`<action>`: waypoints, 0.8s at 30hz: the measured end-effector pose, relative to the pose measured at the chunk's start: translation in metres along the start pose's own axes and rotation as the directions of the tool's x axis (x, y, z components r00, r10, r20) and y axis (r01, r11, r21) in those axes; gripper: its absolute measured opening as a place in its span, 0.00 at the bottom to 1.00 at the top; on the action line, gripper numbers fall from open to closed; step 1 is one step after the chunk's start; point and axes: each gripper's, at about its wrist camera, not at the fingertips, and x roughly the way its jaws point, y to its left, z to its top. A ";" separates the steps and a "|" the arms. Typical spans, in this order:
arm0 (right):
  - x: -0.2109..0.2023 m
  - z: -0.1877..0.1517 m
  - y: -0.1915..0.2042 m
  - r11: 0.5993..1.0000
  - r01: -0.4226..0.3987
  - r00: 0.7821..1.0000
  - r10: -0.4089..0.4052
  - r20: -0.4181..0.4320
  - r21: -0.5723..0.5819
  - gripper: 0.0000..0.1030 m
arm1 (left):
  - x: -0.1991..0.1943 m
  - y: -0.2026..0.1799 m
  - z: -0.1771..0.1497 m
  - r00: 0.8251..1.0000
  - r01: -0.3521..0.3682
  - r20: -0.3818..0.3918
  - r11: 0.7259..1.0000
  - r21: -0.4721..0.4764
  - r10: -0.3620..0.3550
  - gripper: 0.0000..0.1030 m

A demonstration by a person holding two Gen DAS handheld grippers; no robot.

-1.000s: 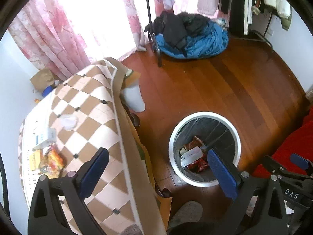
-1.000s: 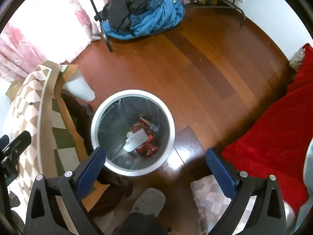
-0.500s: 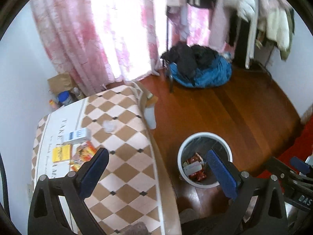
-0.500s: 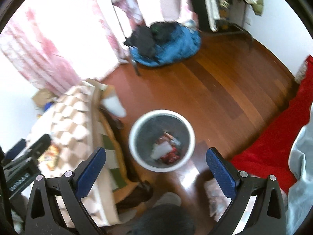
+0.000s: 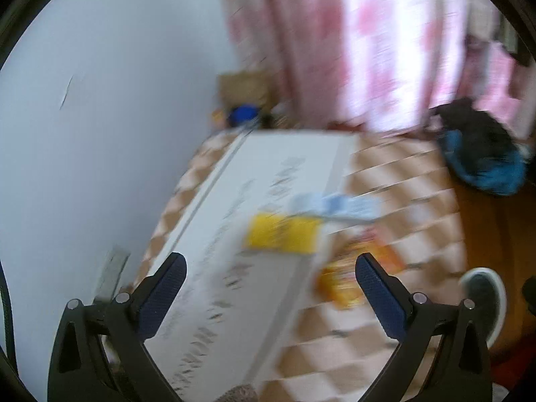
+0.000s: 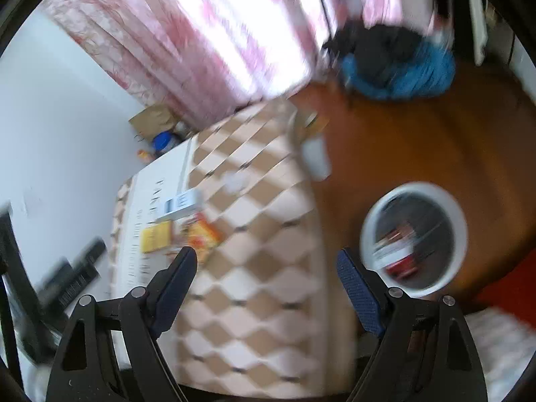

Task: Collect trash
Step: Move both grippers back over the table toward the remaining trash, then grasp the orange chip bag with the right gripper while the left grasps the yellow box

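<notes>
Both views are motion-blurred. On the checkered tablecloth (image 5: 385, 318) lie a yellow packet (image 5: 281, 234), a white-and-blue box (image 5: 335, 206) and an orange snack wrapper (image 5: 355, 274). My left gripper (image 5: 268, 288) is open and empty, above the table short of them. In the right wrist view the yellow packet (image 6: 155, 236), box (image 6: 182, 205), orange wrapper (image 6: 202, 236) and a crumpled clear wrapper (image 6: 236, 181) show on the cloth (image 6: 261, 294). The white bin (image 6: 413, 238) holds red trash. My right gripper (image 6: 264, 278) is open and empty above the table's edge.
A white wall (image 5: 100, 134) runs along the table's left side. Pink curtains (image 6: 217, 40) hang behind. A blue and black clothes pile (image 6: 395, 63) lies on the wood floor (image 6: 435, 140). A brown bag and a blue-lidded jar (image 6: 164, 140) stand in the corner.
Both grippers have swung left, away from the bin and over the table. The trash on the cloth now sits closer in the left wrist view. Both stay open.
</notes>
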 end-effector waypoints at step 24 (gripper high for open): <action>0.253 -0.015 0.151 0.948 0.295 0.937 -0.312 -0.158 -0.123 0.55 | 0.145 0.042 -0.016 0.987 0.035 -0.159 0.957 0.289 0.012 1.00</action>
